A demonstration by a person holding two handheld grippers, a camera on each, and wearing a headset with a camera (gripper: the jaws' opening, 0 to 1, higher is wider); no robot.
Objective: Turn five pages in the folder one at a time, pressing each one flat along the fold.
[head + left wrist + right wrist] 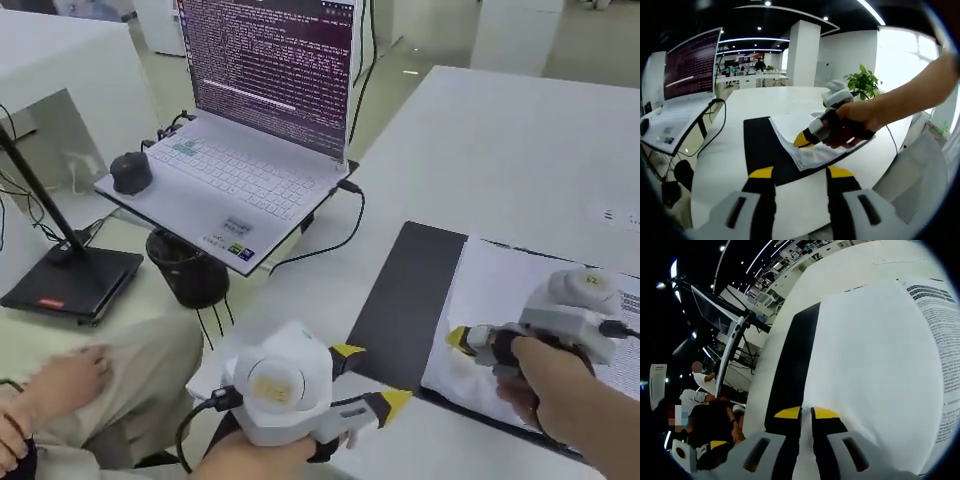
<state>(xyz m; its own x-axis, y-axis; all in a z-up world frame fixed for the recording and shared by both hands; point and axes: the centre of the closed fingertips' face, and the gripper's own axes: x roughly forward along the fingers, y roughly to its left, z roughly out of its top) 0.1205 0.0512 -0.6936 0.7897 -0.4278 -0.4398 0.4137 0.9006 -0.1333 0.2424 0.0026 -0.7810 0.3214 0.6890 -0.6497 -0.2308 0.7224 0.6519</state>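
A black folder [400, 300] lies open on the white table, with white pages [500, 290] on its right half. My right gripper [457, 338] is at the lower left corner of the top page, shut on the sheet's edge. In the right gripper view the page [870, 350] runs between the nearly closed yellow-tipped jaws of the right gripper [806, 413], beside the black cover [790, 360]. My left gripper [371, 375] hovers open near the table's front edge, just off the folder's near left corner. The left gripper view has its own gripper [800, 172] with nothing in it, facing the folder [757, 140] and the right gripper [810, 137].
An open laptop [250, 170] with a mouse [130, 172] stands on a stand at the far left, its cable [340, 235] trailing over the table edge. Below it are a black bin [188, 268] and a monitor base [70, 280]. A person's hand [60, 380] rests at lower left.
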